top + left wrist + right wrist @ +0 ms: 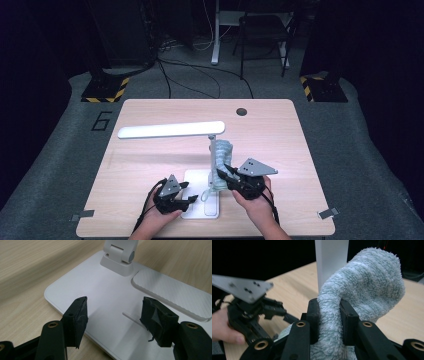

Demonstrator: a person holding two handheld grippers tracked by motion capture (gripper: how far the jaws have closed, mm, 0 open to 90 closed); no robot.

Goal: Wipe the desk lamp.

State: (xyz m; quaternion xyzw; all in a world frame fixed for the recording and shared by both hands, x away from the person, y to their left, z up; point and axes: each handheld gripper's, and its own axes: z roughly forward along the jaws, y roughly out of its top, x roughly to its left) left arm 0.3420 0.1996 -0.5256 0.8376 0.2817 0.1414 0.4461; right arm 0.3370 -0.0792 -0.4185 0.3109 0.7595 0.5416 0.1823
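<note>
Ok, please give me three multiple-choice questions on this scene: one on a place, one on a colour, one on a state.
1. Where does the white desk lamp stand?
A. on the light wooden table
B. on the floor
C. on a chair
2. What colour is the fluffy cloth?
A. red
B. pale blue-green
C. black
3. How are the left gripper jaws?
A. shut on the cloth
B. shut on a cable
C. open

Answers: 1 A, its flat base lies on the tabletop; 2 B, the right gripper pinches it in close view; 3 C, the jaws stand apart over the lamp base.

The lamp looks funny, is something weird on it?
Yes. A fluffy pale-blue cloth is bunched against the white desk lamp's upright post, not where a cloth belongs. The right gripper pinches it, so it seems to be wiping the post.
</note>
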